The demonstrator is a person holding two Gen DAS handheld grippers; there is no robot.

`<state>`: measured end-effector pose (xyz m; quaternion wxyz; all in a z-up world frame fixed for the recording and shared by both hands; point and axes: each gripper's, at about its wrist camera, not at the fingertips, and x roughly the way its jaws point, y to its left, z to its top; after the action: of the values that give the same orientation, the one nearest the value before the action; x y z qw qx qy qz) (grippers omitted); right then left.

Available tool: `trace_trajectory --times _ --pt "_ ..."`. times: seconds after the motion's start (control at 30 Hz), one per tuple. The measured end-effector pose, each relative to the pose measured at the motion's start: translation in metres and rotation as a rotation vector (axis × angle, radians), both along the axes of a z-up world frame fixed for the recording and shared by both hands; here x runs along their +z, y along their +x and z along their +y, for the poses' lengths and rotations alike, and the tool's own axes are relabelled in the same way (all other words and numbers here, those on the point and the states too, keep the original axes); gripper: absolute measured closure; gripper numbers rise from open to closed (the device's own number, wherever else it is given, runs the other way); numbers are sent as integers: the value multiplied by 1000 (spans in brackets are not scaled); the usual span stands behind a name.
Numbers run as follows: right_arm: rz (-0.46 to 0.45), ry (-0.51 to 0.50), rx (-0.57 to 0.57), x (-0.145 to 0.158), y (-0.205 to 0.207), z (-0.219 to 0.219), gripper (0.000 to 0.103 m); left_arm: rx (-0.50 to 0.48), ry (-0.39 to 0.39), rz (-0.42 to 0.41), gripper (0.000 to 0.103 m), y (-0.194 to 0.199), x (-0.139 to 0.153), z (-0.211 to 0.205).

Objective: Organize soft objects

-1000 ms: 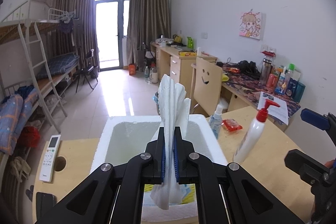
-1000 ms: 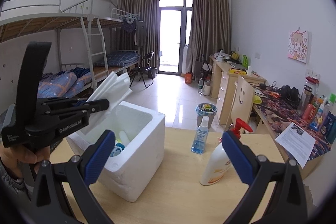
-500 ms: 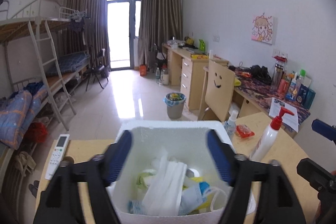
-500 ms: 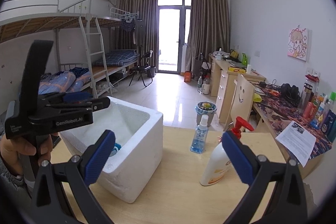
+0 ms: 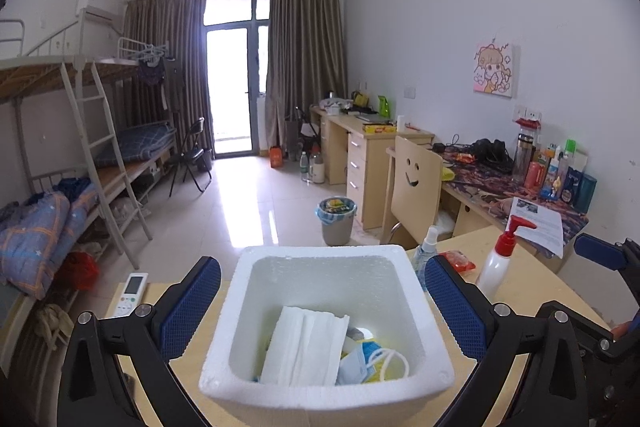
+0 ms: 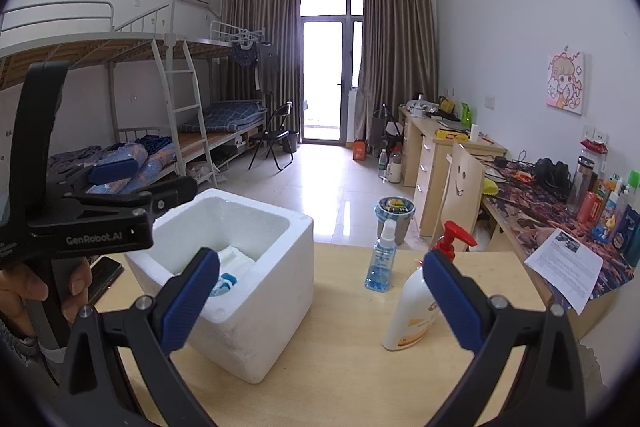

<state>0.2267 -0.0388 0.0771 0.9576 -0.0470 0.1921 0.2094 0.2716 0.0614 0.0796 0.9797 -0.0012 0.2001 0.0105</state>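
Note:
A white foam box (image 5: pixel 328 323) stands on the wooden table (image 6: pixel 352 367); it also shows in the right wrist view (image 6: pixel 256 283). Inside lie a stack of white face masks (image 5: pixel 306 347), a blue mask with ear loops (image 5: pixel 366 361) and other soft items. My left gripper (image 5: pixel 322 303) is open and empty, its jaws spread wide just above the box on either side. In the right wrist view it hovers over the box's left side (image 6: pixel 120 195). My right gripper (image 6: pixel 320 299) is open and empty, above the table right of the box.
A white pump bottle with a red top (image 6: pixel 420 303) and a small blue spray bottle (image 6: pixel 380 259) stand right of the box. A red packet (image 5: pixel 456 261) and a remote control (image 5: pixel 130 295) lie on the table. A chair (image 5: pixel 412 187), desks and a bin (image 5: pixel 336 221) are beyond.
My left gripper opened and let go of the white masks, which dropped into the foam box. It stays open over the box. The right gripper has barely moved.

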Motion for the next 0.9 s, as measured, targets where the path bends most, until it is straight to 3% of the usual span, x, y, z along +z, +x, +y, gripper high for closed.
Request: trace_trajectory --times 0.53,0.9 --pt "-60 23 22 18 -57 -4 0 21 17 -108 1 -80 28 -12" --pt "-106 45 22 25 -104 -15 0 6 70 -174 1 -139 37 -29"
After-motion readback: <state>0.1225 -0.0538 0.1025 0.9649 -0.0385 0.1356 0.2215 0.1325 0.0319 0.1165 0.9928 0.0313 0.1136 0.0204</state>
